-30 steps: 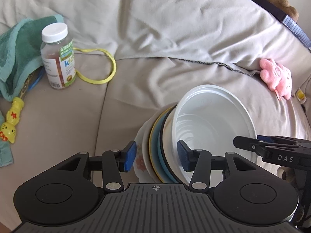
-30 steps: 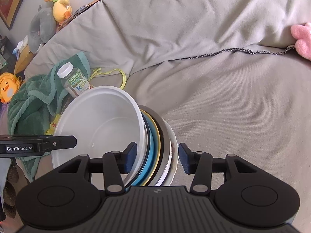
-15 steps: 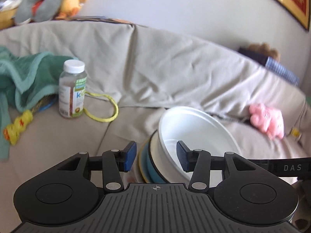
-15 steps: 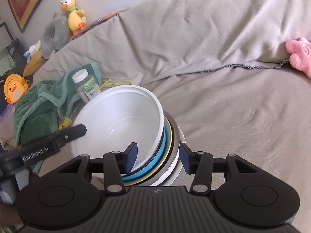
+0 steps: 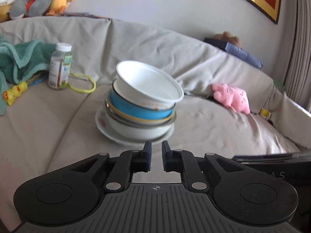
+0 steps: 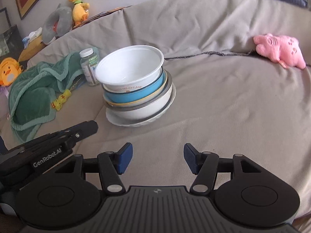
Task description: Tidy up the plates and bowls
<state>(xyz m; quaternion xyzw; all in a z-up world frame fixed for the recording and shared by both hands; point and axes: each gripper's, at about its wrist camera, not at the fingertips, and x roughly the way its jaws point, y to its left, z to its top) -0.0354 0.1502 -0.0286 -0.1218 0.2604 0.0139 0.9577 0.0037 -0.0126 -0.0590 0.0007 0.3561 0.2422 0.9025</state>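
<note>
The left tongs (image 5: 155, 149) are sitting pressed nearly together with nothing between them, just short of the stack (image 5: 139, 104). The right tongs (image 6: 157, 156) are spreading wider, empty, with bare sofa (image 6: 223, 101) showing between the pads (image 6: 124, 156). Both are staying clear of the dishes. The stack is resting on the sofa seat: a white bowl (image 6: 130, 68) is tilting on top, nested in a blue bowl (image 6: 136, 95), then a grey-rimmed bowl (image 6: 140, 110), all on a plate (image 6: 116, 120) at the bottom. A bottle (image 5: 59, 67) is standing just behind the stack, beside a green towel (image 6: 35, 89) and a yellow toy (image 5: 13, 92). A pink plush (image 6: 279, 49) is lying well apart, against the backrest.
</note>
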